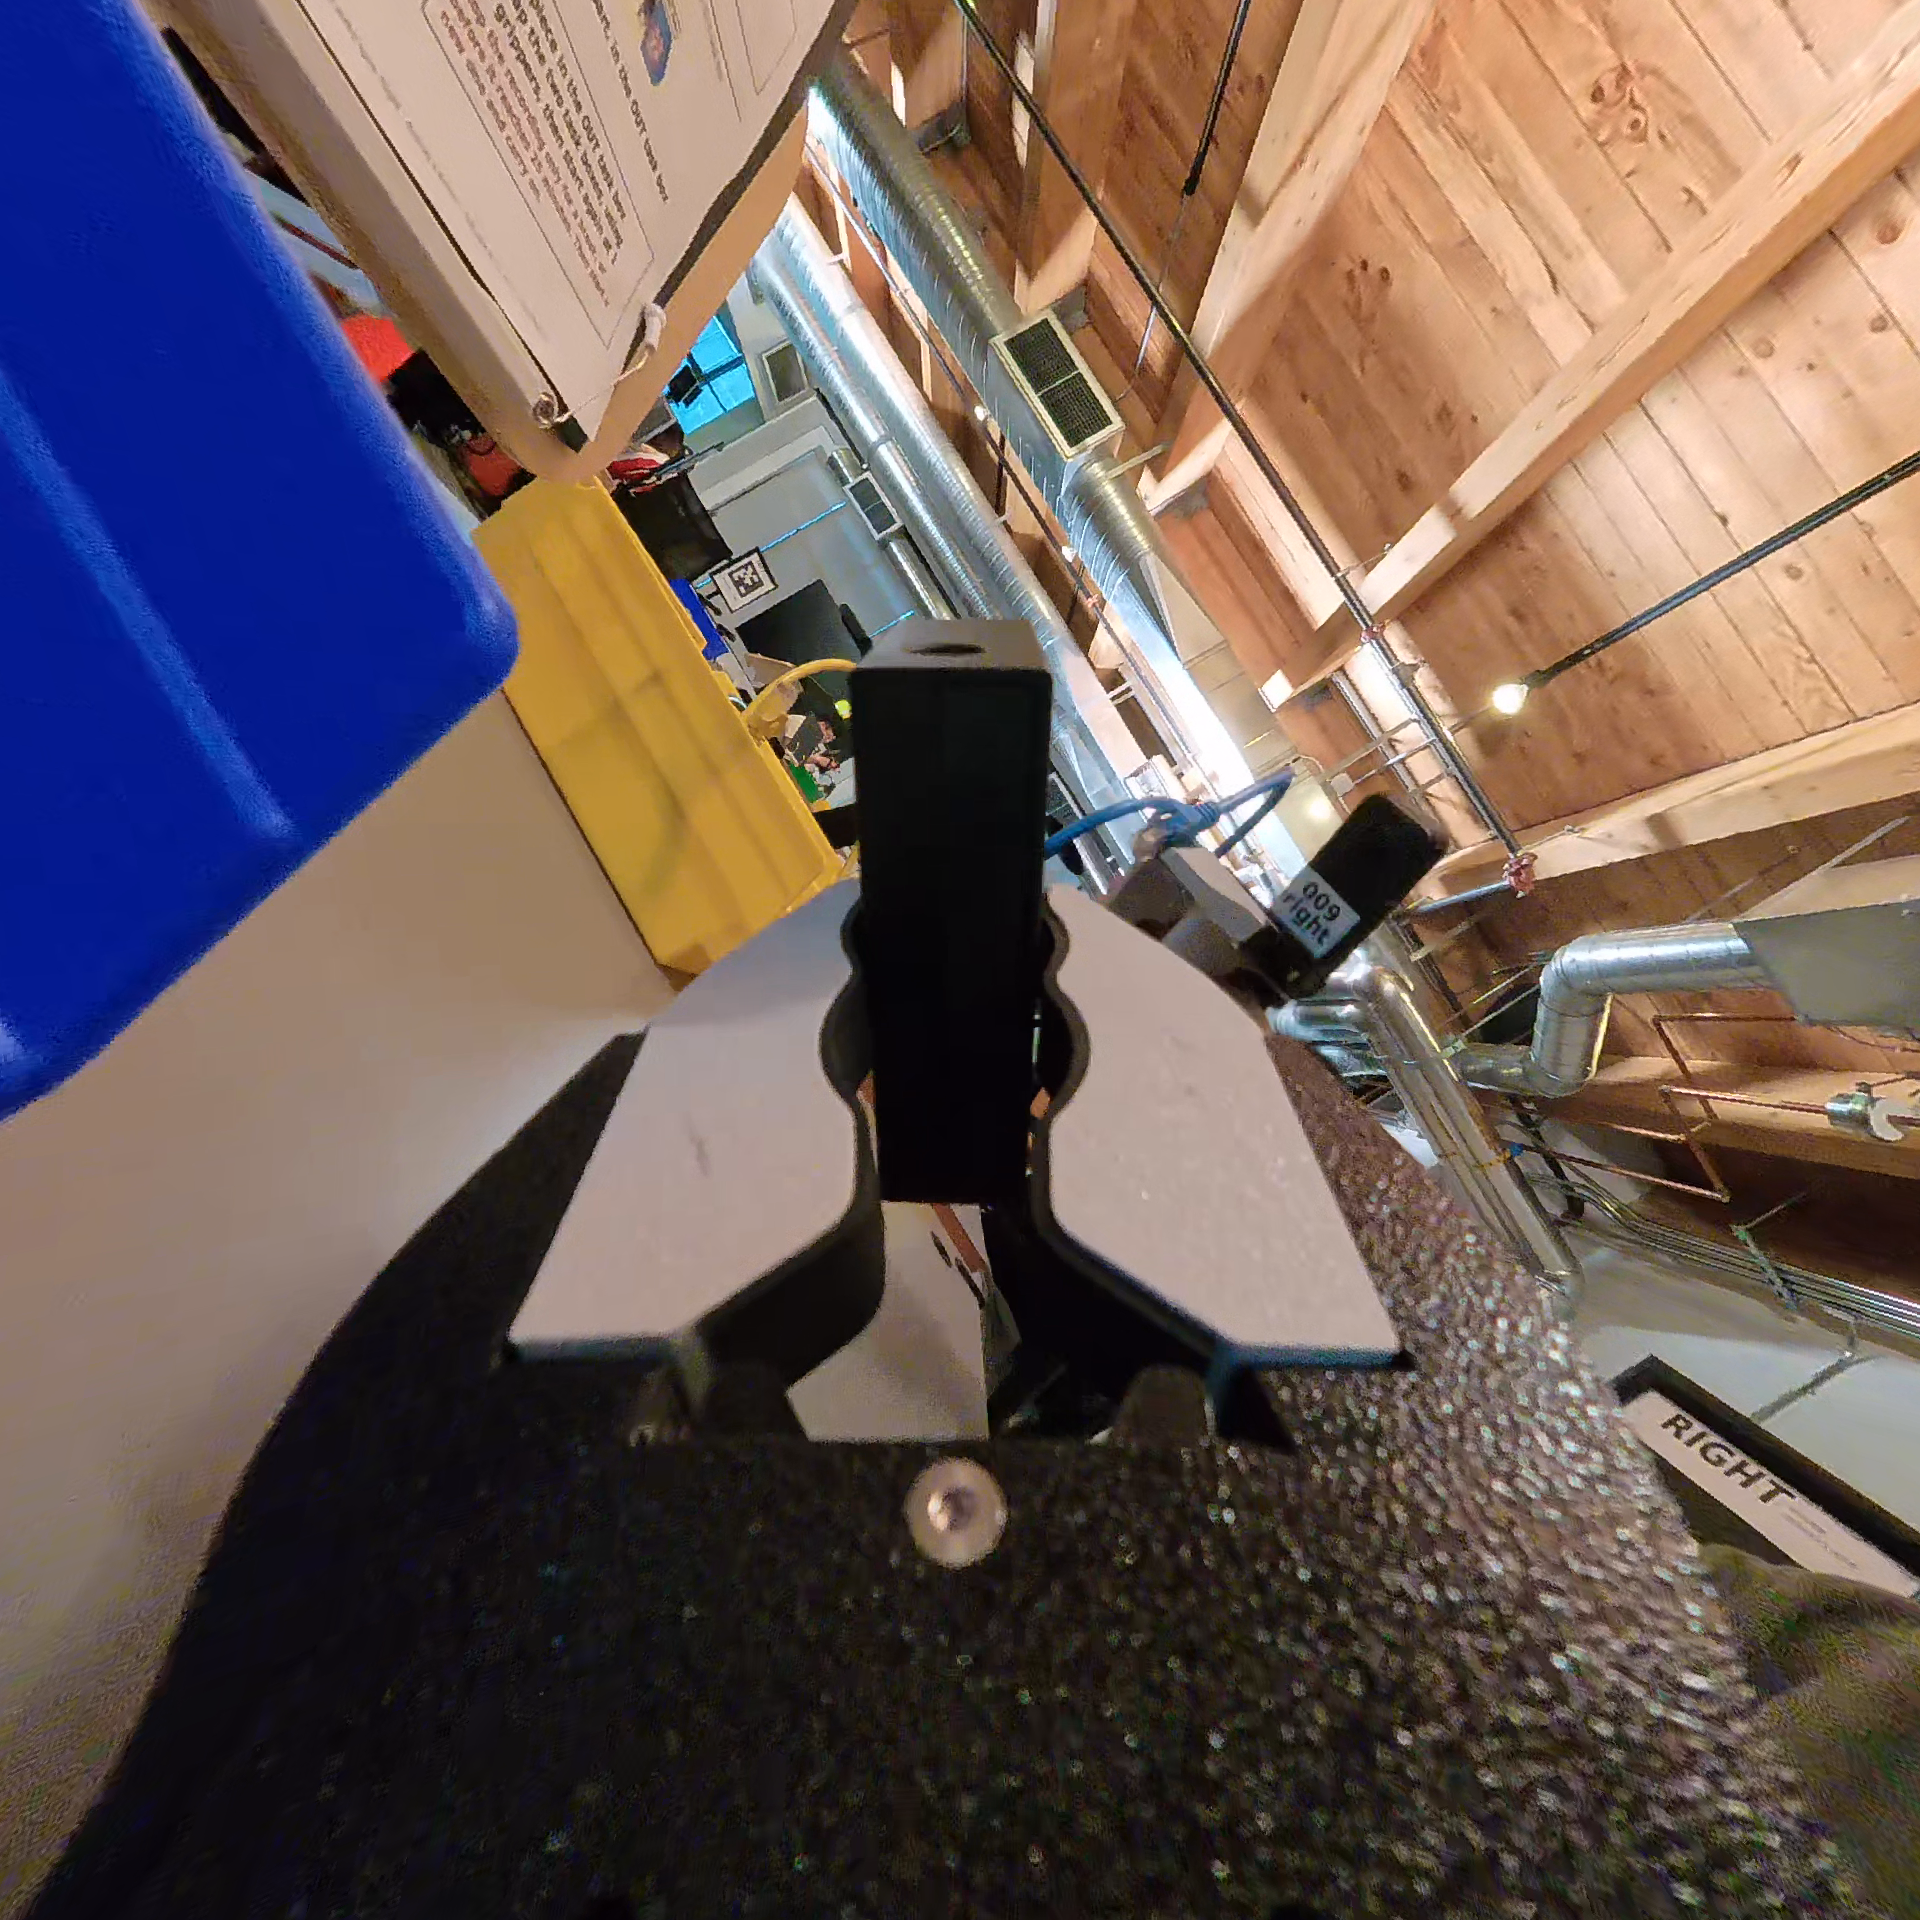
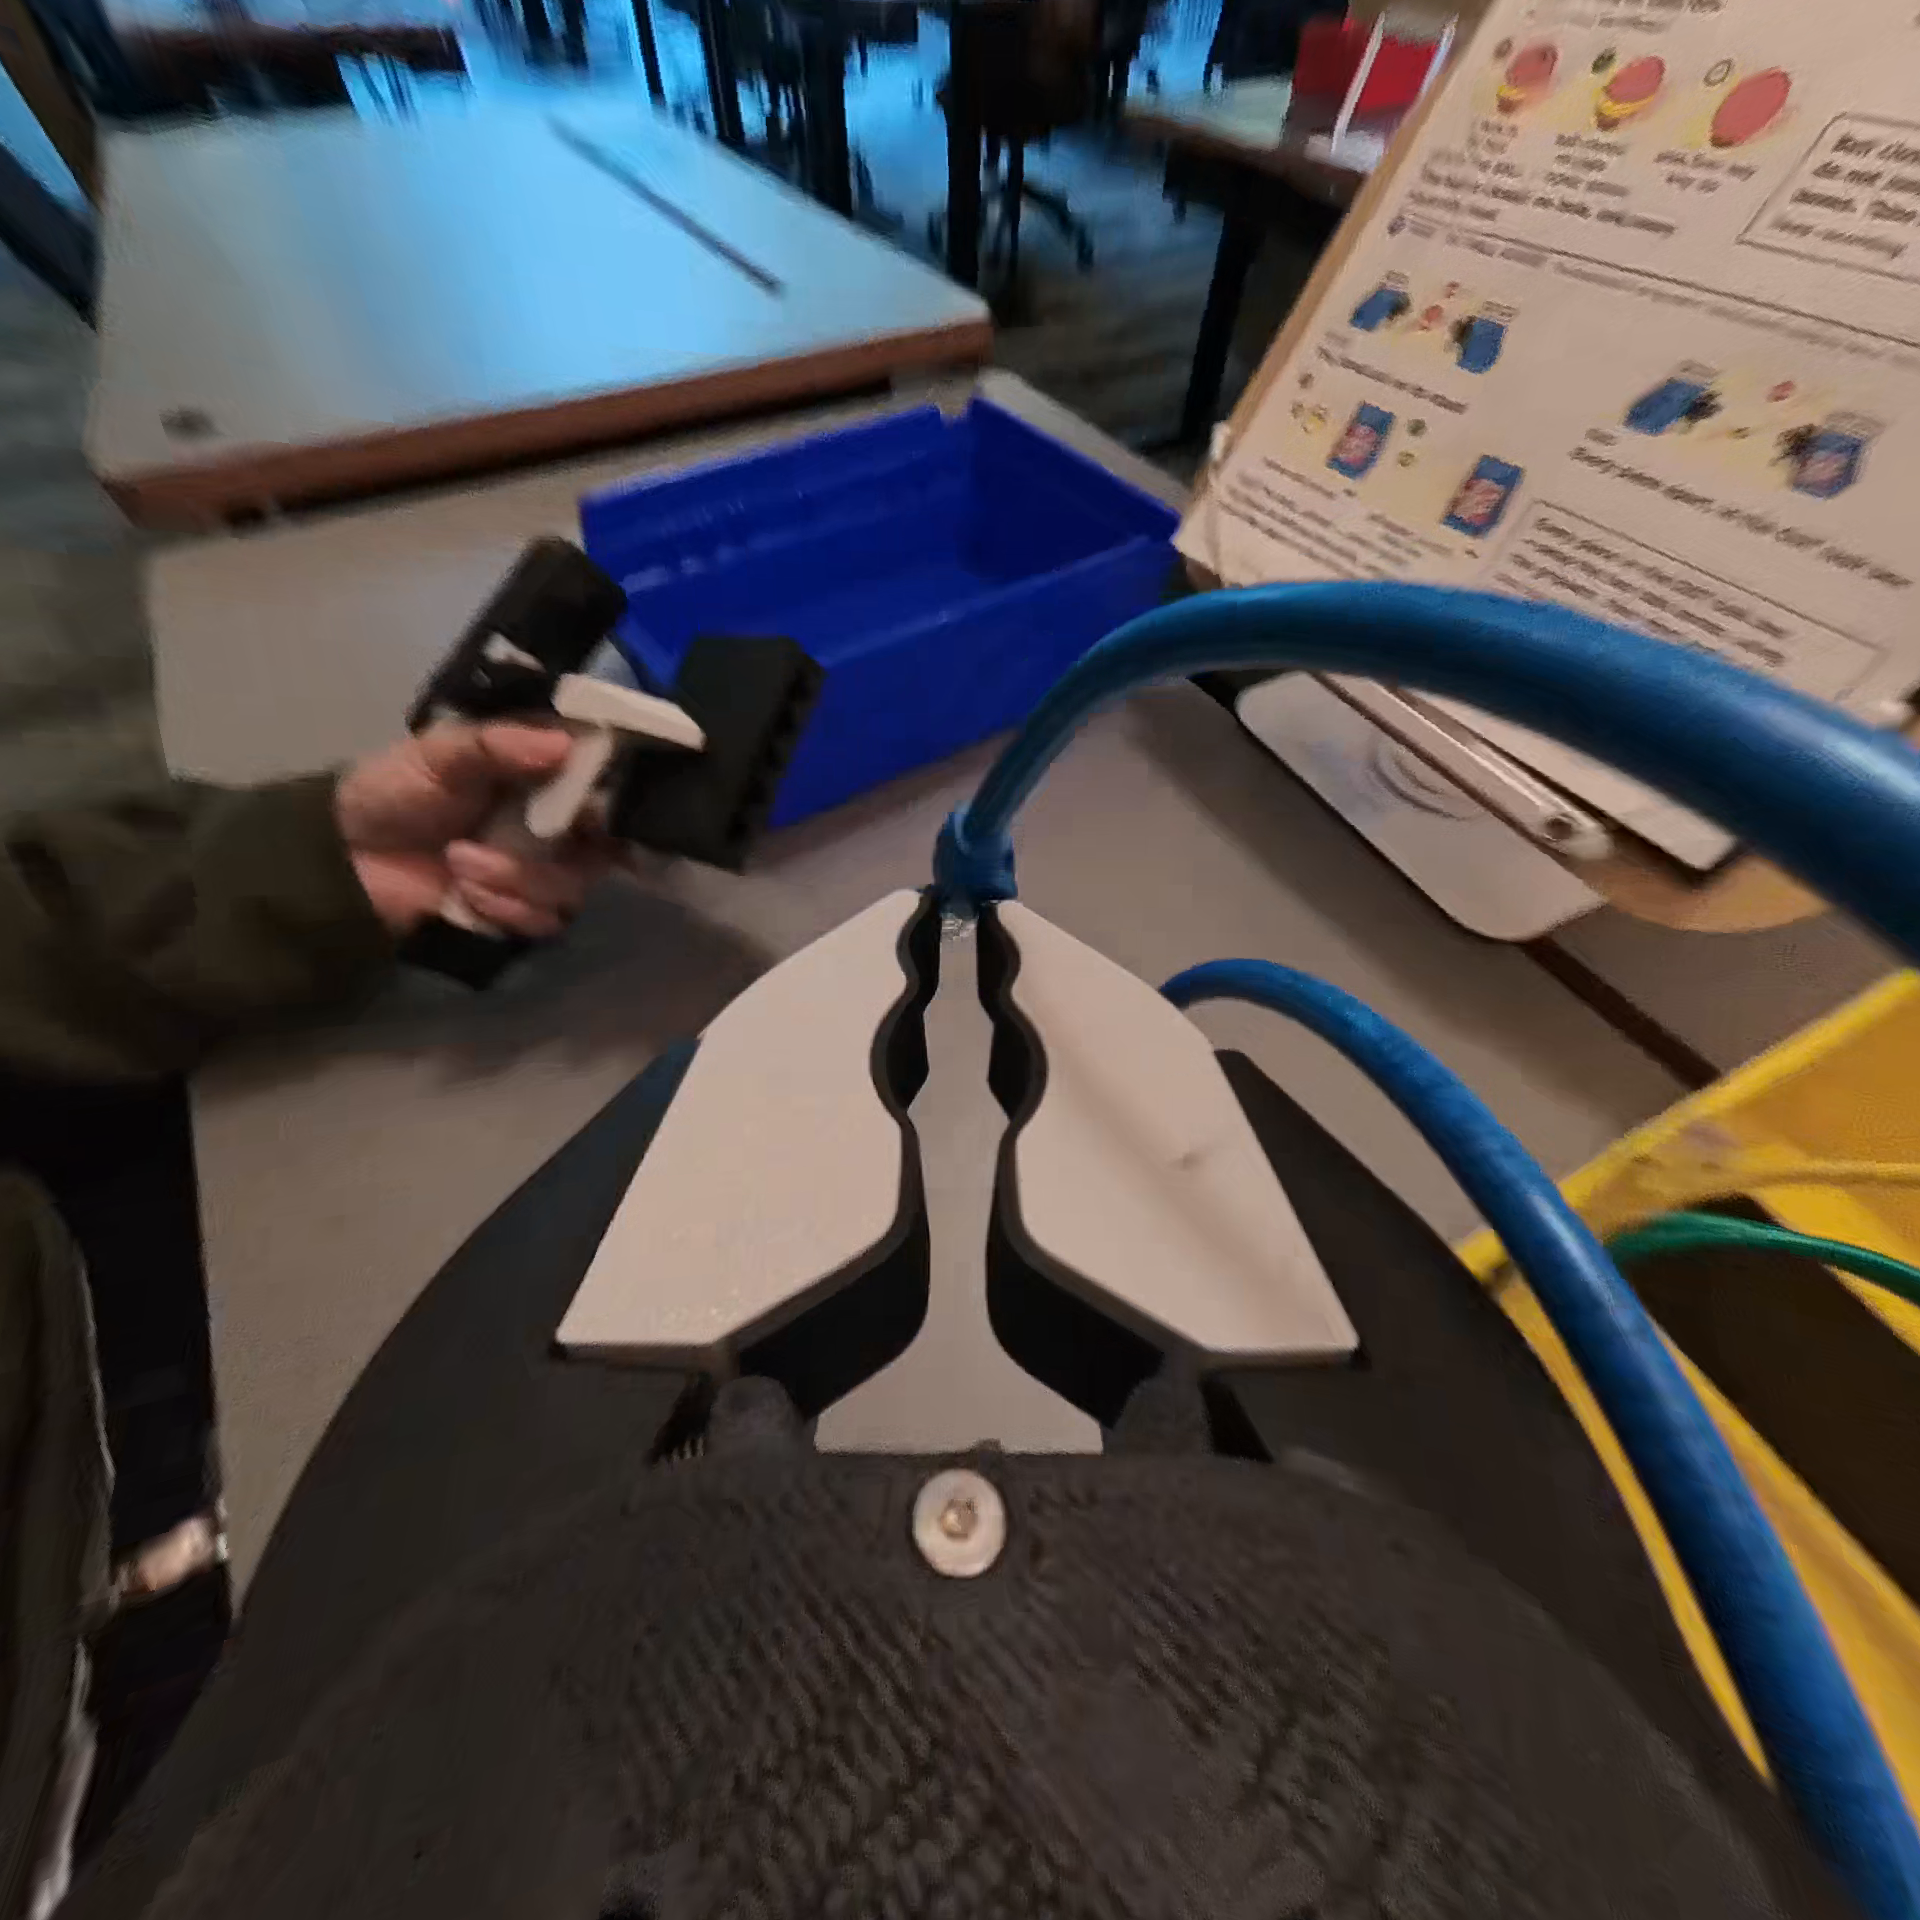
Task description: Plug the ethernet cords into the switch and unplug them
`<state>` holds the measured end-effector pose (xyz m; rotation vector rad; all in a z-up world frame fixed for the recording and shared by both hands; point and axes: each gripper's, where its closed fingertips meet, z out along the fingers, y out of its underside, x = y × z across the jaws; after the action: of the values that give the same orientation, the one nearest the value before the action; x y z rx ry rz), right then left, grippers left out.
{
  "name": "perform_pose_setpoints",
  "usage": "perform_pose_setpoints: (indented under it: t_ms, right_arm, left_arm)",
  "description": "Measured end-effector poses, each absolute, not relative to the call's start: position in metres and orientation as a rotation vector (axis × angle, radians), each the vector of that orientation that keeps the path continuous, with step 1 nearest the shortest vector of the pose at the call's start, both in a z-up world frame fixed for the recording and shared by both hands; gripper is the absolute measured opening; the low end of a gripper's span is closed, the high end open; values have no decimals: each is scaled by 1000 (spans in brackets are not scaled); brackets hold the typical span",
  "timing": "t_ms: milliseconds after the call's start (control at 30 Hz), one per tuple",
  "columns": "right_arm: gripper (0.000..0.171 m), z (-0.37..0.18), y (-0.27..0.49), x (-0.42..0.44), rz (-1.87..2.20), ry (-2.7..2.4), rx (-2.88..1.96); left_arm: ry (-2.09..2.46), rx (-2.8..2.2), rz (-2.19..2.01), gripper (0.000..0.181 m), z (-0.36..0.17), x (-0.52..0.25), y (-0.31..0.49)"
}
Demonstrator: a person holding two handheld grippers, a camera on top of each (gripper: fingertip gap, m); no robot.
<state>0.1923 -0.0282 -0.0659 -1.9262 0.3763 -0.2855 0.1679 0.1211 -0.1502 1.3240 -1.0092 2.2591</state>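
My left gripper (image 1: 951,909) is shut on the black switch (image 1: 951,810), which stands upright between its fingers. In the right wrist view the switch (image 2: 732,748) shows in the left gripper (image 2: 634,727), held by a person's hand (image 2: 447,821) above the table. My right gripper (image 2: 961,912) is shut on the plug end of a blue ethernet cord (image 2: 1455,644), which loops away to the right. The plug is apart from the switch. The right gripper (image 1: 1195,894) with the blue cord (image 1: 1174,816) shows behind the switch in the left wrist view.
A blue bin (image 2: 883,582) stands on the grey table (image 2: 312,665) behind the switch. A yellow bin (image 2: 1766,1174) at the right holds a green cord (image 2: 1766,1242); a yellow cord (image 1: 790,686) shows beside it. A propped board with printed sheets (image 2: 1610,364) stands at the back right. About 20 cm separates my left fingertips from my right.
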Motion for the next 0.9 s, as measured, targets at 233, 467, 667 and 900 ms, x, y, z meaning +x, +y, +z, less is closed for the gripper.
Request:
perform_pose_setpoints:
  t_ms: [233,467,667,900]
  right_arm:
    - [8,-74,-101,262,-387,379,-2290]
    - [8,-145,-133,294,-78,511,-2524]
    - [0,-190,-155,321,-80,629,-2639]
    - [20,-174,-126,307,-63,566,-2508]
  left_arm:
    - [-1010,1330,2236,27,-155,169,119]
    - [-1013,1353,2223,27,-160,170,121]
    - [-1026,1368,2208,27,-167,172,120]
    - [-1050,1384,2192,27,-174,173,121]
